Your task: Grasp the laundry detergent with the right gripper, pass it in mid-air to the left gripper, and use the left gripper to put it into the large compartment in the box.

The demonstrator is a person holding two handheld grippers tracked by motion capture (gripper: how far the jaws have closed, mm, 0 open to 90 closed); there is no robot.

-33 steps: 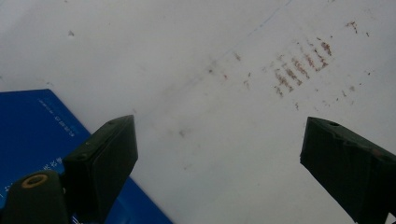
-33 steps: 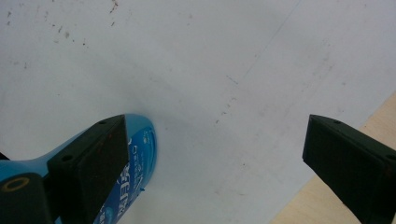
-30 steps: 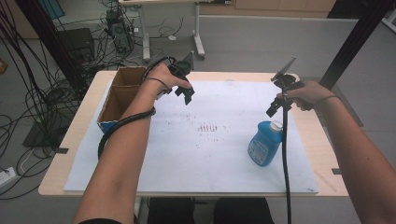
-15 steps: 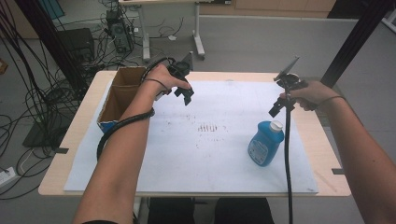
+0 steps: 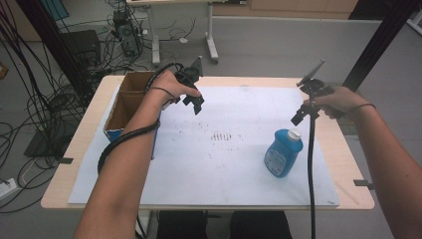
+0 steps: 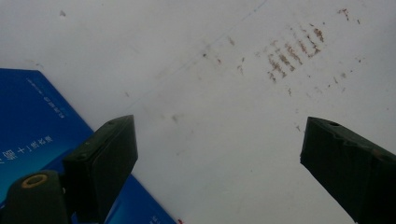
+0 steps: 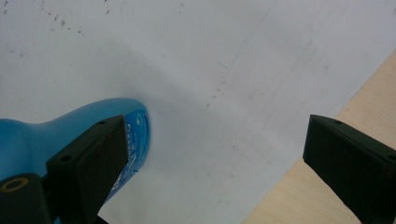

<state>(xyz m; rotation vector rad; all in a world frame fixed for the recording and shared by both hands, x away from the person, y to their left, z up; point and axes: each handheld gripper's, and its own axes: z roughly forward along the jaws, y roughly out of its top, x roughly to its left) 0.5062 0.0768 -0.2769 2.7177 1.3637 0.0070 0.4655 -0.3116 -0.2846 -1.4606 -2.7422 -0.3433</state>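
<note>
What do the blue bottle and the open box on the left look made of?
Bottle: likely plastic, smooth with a slight sheen, moulded curved body, white cap. Box: cardboard by its look, matt brown inner walls and flaps, with a printed blue outer face.

A sheet of paper (image 5: 224, 164) covers most of the tabletop (image 5: 356, 174), which fills the middle of the high view. A cardboard box (image 5: 124, 107) sits on the tabletop's left edge, left of centre in the frame, partly over the sheet's left border. A bottle (image 5: 282, 152) stands on the sheet right of centre, well apart from the box. A patch of marks (image 5: 221, 135) lies on the sheet between them, near the frame's middle. The left gripper (image 5: 195, 102) hangs above the sheet just right of the box, in the upper middle. The right gripper (image 5: 301, 115) hangs above and just right of the bottle, near the sheet's right border. Behind the tabletop, along the top of the frame, lies floor with cables (image 5: 45, 99) at upper left and a table leg (image 5: 211, 47) at upper centre.
</note>
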